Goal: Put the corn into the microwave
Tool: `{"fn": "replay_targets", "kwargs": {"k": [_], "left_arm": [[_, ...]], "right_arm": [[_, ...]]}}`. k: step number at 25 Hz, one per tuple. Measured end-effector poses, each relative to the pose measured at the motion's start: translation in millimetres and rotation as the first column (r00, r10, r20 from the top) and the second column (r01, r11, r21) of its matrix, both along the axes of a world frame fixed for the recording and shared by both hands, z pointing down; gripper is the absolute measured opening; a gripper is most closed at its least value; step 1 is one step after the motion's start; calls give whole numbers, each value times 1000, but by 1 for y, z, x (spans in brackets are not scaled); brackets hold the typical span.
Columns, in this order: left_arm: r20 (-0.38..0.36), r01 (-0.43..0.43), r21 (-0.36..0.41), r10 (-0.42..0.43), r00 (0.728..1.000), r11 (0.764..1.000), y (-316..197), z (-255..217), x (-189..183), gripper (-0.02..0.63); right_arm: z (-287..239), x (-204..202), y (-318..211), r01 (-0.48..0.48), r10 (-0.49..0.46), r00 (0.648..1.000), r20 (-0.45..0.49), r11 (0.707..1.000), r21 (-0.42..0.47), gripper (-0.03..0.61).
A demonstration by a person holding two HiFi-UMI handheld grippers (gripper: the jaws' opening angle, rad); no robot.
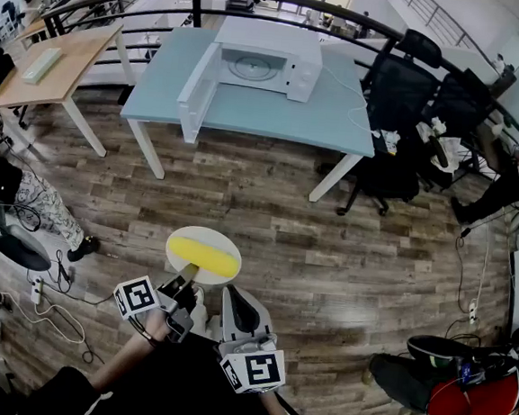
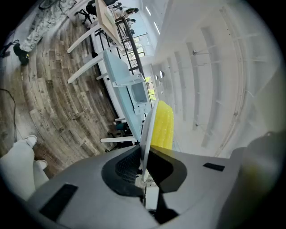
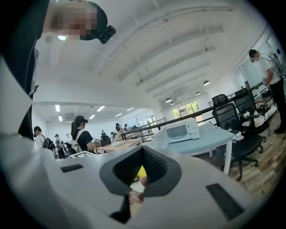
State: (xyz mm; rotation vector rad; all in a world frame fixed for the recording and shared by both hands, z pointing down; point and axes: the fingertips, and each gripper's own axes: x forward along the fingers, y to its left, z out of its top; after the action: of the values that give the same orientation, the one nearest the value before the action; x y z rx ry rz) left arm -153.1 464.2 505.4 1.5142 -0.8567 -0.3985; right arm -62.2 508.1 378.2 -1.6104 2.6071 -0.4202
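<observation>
A yellow corn cob (image 1: 203, 254) lies on a small white plate (image 1: 210, 238) held over the wooden floor. My left gripper (image 1: 183, 286) is shut on the plate's near rim. In the left gripper view the plate (image 2: 147, 129) stands edge-on between the jaws, with the corn (image 2: 162, 123) on its right face. My right gripper (image 1: 233, 294) hovers just right of the plate, shut and holding nothing; its tips (image 3: 143, 148) meet. The white microwave (image 1: 265, 65) stands far ahead on a light blue table (image 1: 249, 115), its door (image 1: 198, 86) swung open to the left. The microwave (image 3: 178, 130) also shows in the right gripper view.
A wooden desk (image 1: 55, 62) stands left of the blue table. Black office chairs (image 1: 403, 97) crowd its right end. People sit at the left edge (image 1: 8, 189) and at the lower right (image 1: 470, 383). Cables (image 1: 52, 306) lie on the floor at the left.
</observation>
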Motion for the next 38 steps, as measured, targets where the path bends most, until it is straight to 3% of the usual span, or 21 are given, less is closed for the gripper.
{"fn": "replay_targets", "kwargs": {"k": [14, 20, 38], "left_arm": [[-19, 8, -7, -8, 1000, 1000, 9, 13, 8, 26], [-22, 12, -14, -13, 1000, 1000, 12, 13, 19, 26], [-19, 5, 3, -5, 1000, 1000, -3, 5, 50, 26]], "right_arm": [[7, 2, 11, 23, -24, 1000, -13, 1000, -3, 9], [5, 18, 13, 11, -11, 999, 41, 1000, 11, 9], [-2, 48, 4, -9, 10, 1000, -9, 999, 48, 11]]}}
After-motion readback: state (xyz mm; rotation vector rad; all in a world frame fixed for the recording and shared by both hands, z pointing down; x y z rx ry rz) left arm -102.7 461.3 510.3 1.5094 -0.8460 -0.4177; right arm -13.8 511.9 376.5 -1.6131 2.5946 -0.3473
